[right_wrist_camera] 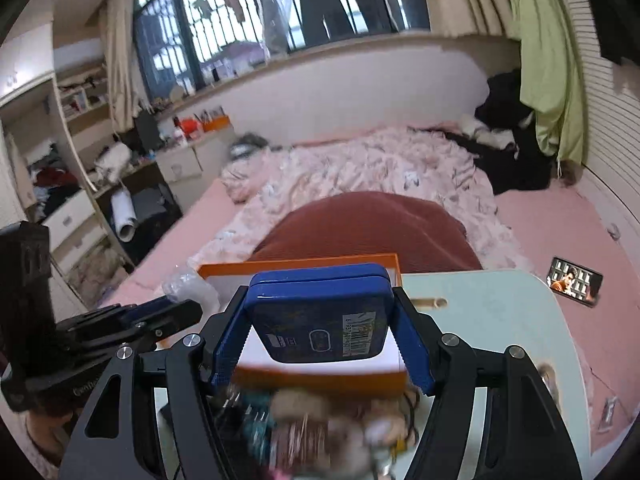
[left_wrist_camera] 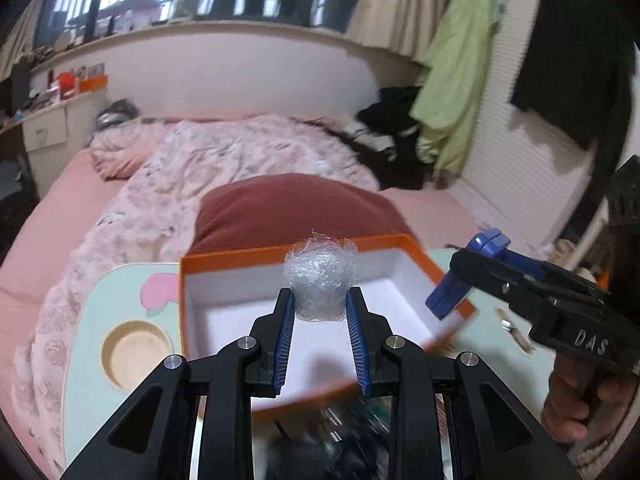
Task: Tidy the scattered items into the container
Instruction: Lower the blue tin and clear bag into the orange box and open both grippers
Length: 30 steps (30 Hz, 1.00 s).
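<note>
Box (left_wrist_camera: 248, 264) w/ pillow (left_wrist_camera: 296, 208) behind

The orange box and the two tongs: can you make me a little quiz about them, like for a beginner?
1. True or false: the left tongs grip a crumpled plastic ball.
2. What do the right tongs hold? A) a blue tin B) a phone C) a cup
3. Fill in: the orange box has a ____ inside.

Key: 1 true. 2 A, the blue tin. 3 white.
</note>
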{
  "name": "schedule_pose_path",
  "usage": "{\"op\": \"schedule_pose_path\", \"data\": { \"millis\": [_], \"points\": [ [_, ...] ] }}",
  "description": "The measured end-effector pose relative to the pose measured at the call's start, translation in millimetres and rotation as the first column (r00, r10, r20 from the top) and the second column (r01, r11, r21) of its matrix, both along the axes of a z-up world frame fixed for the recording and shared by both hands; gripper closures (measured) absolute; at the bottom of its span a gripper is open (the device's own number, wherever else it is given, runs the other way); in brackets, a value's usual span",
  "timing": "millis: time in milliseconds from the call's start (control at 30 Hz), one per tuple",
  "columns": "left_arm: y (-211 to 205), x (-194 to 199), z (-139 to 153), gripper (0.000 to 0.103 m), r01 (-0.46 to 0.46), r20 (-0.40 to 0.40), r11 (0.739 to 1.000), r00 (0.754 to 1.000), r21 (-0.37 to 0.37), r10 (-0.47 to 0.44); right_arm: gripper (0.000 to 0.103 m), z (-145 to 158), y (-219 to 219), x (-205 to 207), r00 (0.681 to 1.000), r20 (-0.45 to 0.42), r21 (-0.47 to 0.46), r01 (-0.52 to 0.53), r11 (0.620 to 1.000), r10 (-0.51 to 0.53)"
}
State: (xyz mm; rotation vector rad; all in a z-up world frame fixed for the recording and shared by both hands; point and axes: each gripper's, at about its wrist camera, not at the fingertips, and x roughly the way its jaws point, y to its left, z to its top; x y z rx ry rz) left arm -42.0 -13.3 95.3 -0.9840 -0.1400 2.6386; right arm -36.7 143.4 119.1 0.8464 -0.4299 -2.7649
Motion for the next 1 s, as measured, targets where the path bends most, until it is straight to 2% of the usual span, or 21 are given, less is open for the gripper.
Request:
{"op": "schedule_pose_path", "data": {
  "millis": [167, 300, 400, 433, 500, 600, 733, 833, 1000],
  "points": [
    [10, -24, -18, 0.078, -0.021, 0.054, 0.998, 0.998, -0.061, 0.025, 0.035, -17, -19, -41, 0.996, 0.09, 0.079, 0.011, 0.997, -0.018],
    [9, -30, -28, 0.077, -0.036, 0.077, 0.997, 0.996, -0.071, 0.042, 0.035, -30, -24, -60, 0.991, 0.127, 0.115, 0.034, 0.993, -0.048],
    [9, -27, -28, 0.062, -0.037, 0.065, 0.996, 0.997, -0.078, 0.042, 0.035, -38, -19, -61, 0.988, 0.148, 0.068, 0.033, 0.997, -0.043],
    [9, -24, -27, 0.054, -0.043, 0.049, 0.996, 0.998, -0.084, 0.047, 0.035, -39, -18, -59, 0.989, 0.141, 0.054, 0.033, 0.998, -0.041],
    [8, -21, -22, 0.05, -0.051, 0.018, 0.995, 0.998, -0.086, 0.053, 0.035, -35, -18, -53, 0.993, 0.111, 0.049, 0.042, 0.998, -0.047],
    [2, -10, -11, 0.042, -0.055, -0.01, 0.998, 0.998, -0.038, 0.055, 0.035, -22, -19, -40, 0.997, 0.037, 0.069, 0.068, 0.995, -0.071],
    [-5, 21, 4, 0.023, -0.053, -0.051, 0.998, 0.997, 0.014, 0.054, 0.034, -2, -14, -10, 0.996, -0.048, 0.044, 0.08, 0.996, -0.078],
    [-8, 50, 6, 0.01, -0.016, -0.036, 0.999, 0.999, 0.04, 0.018, 0.029, 5, -13, 23, 0.993, -0.085, 0.034, 0.082, 0.996, -0.079],
    [-17, 96, -11, 0.009, -0.009, -0.02, 1.0, 1.0, 0.022, 0.009, 0.025, -9, -25, 69, 0.997, -0.072, 0.078, 0.014, 0.997, -0.008]
  ]
}}
